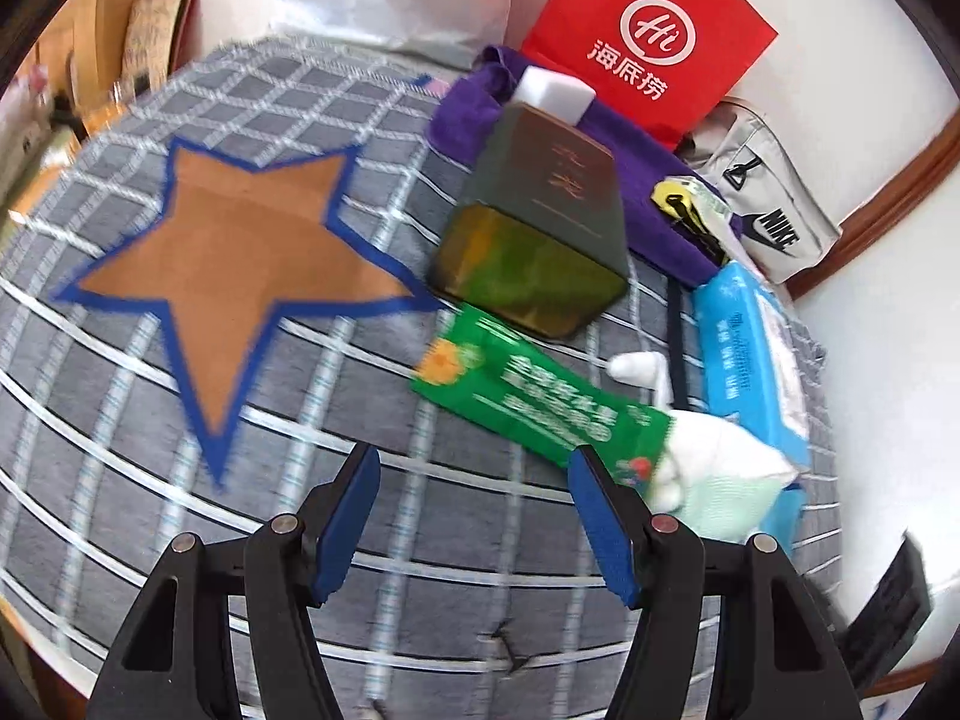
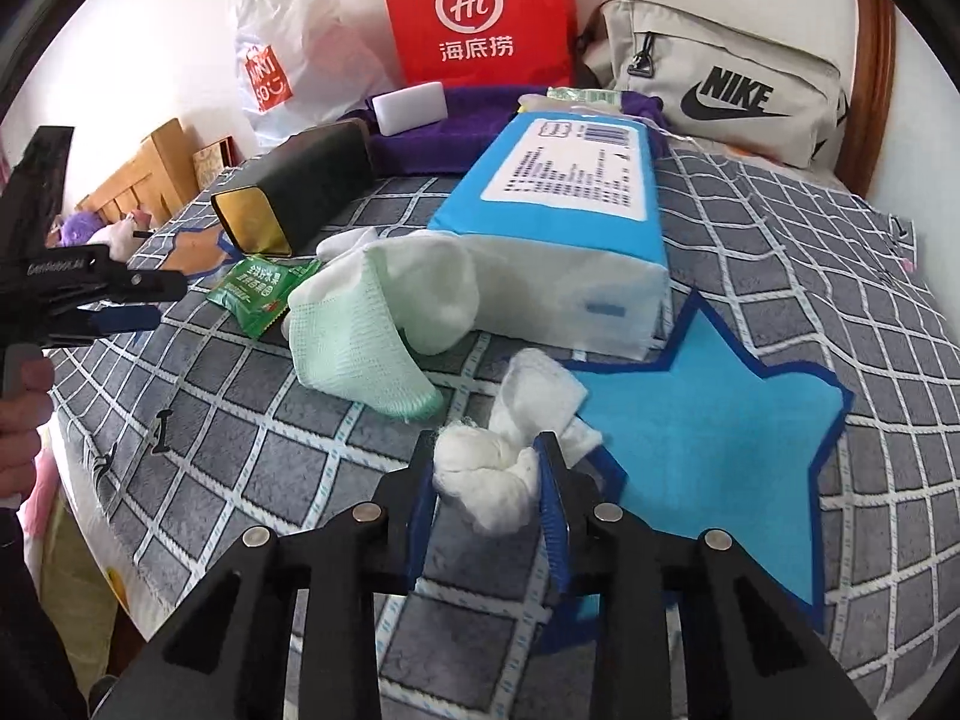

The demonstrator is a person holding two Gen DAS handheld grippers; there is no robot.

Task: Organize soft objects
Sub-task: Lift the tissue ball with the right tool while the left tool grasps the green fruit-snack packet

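Progress approx. early stage. We hold a white gauze wad (image 2: 486, 480) clamped in the right gripper (image 2: 489, 480), just above the near edge of the blue star mat (image 2: 720, 420); not yet set down. Left gripper (image 1: 474, 480) hangs spread wide, nothing between the jaws, near the brown star mat (image 1: 240, 264), which is bare. Remaining soft items: pale green sock (image 2: 348, 348) and tissue pack (image 2: 570, 210), both unsorted on the bedspread (image 2: 240, 450).
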